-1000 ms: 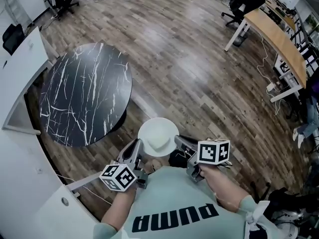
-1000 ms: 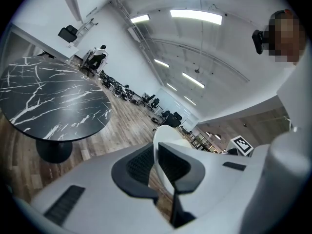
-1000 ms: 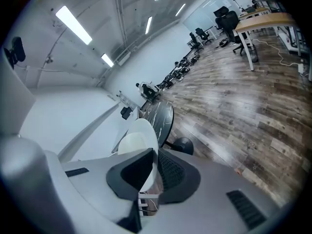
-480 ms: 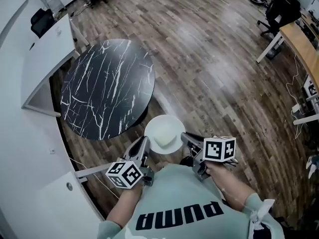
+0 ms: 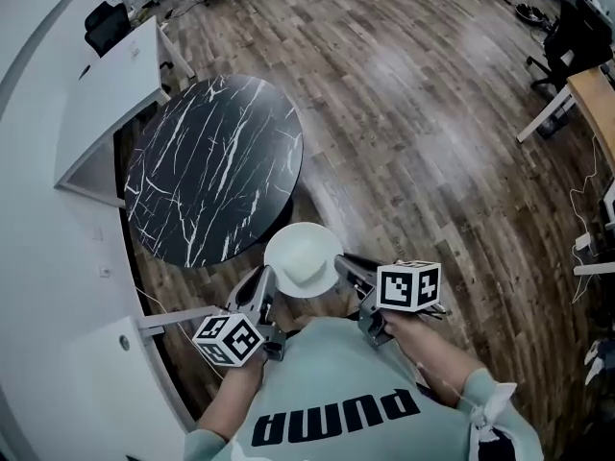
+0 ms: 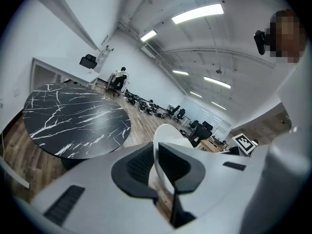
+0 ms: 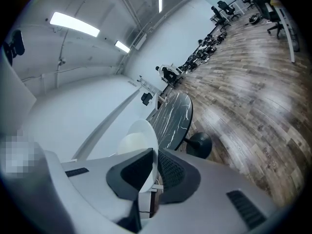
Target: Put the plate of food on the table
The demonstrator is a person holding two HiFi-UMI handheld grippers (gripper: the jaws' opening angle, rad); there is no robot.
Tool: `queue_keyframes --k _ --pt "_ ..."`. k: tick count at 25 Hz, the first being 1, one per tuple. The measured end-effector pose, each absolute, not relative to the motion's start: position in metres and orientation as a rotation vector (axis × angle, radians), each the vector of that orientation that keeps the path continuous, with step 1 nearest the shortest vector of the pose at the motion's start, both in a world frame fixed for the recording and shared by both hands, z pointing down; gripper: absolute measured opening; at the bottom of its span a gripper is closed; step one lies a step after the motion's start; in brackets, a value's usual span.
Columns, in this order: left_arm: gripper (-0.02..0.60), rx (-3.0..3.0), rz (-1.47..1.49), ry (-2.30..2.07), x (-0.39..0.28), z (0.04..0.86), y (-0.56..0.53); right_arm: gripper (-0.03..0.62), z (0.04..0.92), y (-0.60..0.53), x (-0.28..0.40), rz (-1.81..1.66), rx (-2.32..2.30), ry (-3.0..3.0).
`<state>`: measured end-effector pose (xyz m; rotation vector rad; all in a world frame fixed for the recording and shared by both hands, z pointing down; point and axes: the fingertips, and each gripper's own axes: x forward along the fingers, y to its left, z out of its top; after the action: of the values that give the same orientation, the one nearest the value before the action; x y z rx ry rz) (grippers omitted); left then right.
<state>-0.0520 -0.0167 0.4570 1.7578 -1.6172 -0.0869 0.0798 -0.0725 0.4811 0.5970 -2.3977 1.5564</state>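
Head view: I've got the plate (image 5: 303,257) hanging over the wood floor (image 5: 432,113), just off the near right edge of the black marble table (image 5: 216,166), not on it. The left gripper (image 5: 261,291) and right gripper (image 5: 346,272) sit on either side. Only the gripper views show both claws clamped on the rim. The right one also shows a pale mound on the plate, probably the food, plus the table's base (image 7: 199,144). There's an office chair (image 5: 577,32) far right.
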Motion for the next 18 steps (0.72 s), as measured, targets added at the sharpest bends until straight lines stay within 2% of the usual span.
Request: queue_keyframes --k 12,18 --pt "0.035 1.703 -0.122 -1.663 -0.061 0.465 -0.034 0.037 0.488 -0.098 0.068 1.541 0.553 -2.387" --pt "0.036 1.72 -0.131 -1.6 -0.092 0.478 -0.058 0.037 0.493 -0.117 0.039 1.547 0.622 -2.355"
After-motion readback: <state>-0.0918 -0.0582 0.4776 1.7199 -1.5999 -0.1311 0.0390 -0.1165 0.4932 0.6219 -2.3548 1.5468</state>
